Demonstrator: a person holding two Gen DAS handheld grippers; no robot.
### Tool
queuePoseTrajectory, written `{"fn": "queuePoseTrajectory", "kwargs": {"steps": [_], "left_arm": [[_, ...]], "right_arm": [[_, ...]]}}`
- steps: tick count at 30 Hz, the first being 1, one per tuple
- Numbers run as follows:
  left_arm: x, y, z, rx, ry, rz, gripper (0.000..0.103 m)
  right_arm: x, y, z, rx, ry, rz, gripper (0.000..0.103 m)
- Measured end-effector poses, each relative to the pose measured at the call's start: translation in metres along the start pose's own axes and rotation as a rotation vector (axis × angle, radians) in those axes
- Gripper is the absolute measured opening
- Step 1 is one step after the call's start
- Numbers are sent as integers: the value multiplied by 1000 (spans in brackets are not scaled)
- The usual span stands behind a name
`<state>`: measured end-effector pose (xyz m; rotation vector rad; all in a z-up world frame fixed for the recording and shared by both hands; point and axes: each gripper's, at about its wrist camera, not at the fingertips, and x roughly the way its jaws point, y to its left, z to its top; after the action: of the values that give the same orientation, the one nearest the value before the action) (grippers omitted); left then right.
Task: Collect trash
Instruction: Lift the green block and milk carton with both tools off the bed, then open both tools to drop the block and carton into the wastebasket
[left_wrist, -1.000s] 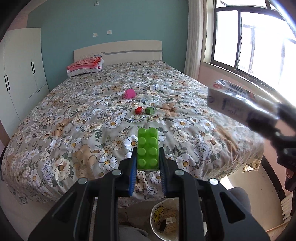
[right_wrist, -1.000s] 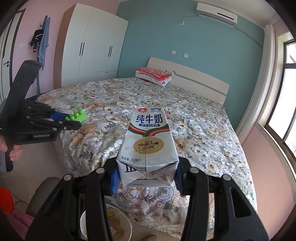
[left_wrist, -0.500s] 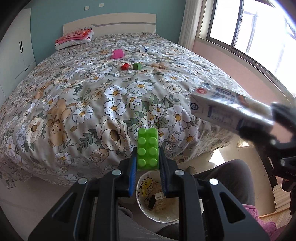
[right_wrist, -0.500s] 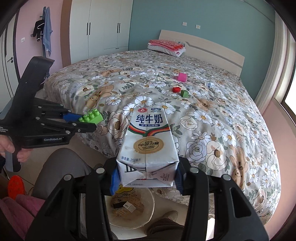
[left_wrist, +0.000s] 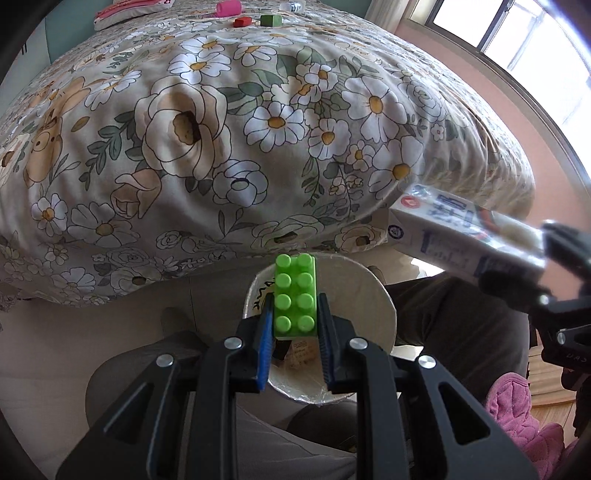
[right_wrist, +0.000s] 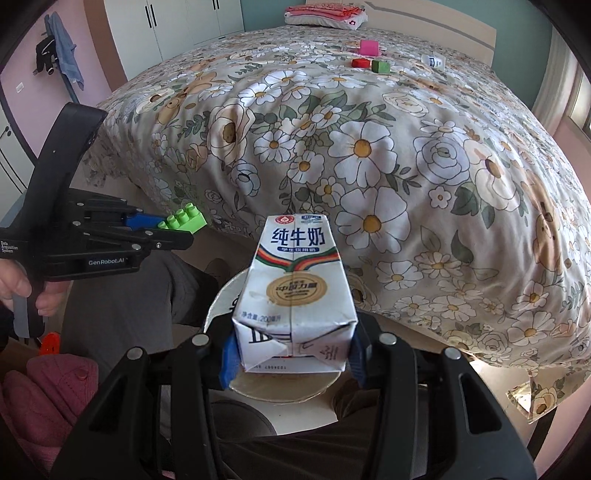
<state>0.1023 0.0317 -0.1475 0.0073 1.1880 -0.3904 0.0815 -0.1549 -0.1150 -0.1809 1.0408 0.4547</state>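
Note:
My left gripper (left_wrist: 295, 325) is shut on a green toy brick (left_wrist: 295, 295), which hangs over a round white-lined trash bin (left_wrist: 373, 291) on the floor. In the right wrist view the same gripper (right_wrist: 184, 229) and green brick (right_wrist: 183, 220) show at the left. A white milk carton (right_wrist: 295, 295) sits pinched at its base in my right gripper (right_wrist: 291, 354), right above the bin (right_wrist: 280, 391). From the left wrist view the carton (left_wrist: 458, 236) juts in from the right. Some paper scraps lie inside the bin.
A bed with a flowered cover (left_wrist: 221, 129) fills the view just beyond the bin. Far back on it lie a pink block (right_wrist: 369, 47), a red block (right_wrist: 360, 62), a green cube (right_wrist: 380, 66) and a small white bottle (right_wrist: 433, 60). The person's grey-trousered legs (left_wrist: 454, 325) flank the bin.
Both grippers have sunk from above the bed down to the bin at its foot and tipped further downward. Each keeps its hold, the brick and the carton unchanged.

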Motion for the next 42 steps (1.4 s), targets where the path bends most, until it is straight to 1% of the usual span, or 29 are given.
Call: {"fn": "queuePoseTrajectory", "kwargs": {"steps": [5, 11, 14, 21, 26, 28, 31, 37, 42], "left_arm": [[47, 3, -10, -34, 103, -32, 24], [96, 6, -17, -99, 215, -73, 24], [118, 7, -17, -125, 256, -78, 24], [168, 14, -20, -198, 350, -79, 24], [195, 16, -25, -210, 411, -64, 24], [205, 18, -25, -226, 435, -68, 24], [215, 24, -26, -231, 457, -62, 24], [231, 16, -26, -218, 496, -48, 24], [245, 13, -29, -222, 542, -35, 24]], "right_arm": [[46, -2, -18, 16, 109, 13, 48], [107, -10, -36, 90, 257, 59, 48], [135, -15, -43, 149, 328, 82, 48], [190, -20, -55, 252, 476, 92, 48], [222, -21, -63, 284, 546, 100, 48], [232, -22, -68, 308, 576, 106, 48], [249, -22, -71, 313, 603, 95, 48], [271, -12, -72, 285, 638, 93, 48], [277, -15, -78, 290, 663, 106, 48]]}}
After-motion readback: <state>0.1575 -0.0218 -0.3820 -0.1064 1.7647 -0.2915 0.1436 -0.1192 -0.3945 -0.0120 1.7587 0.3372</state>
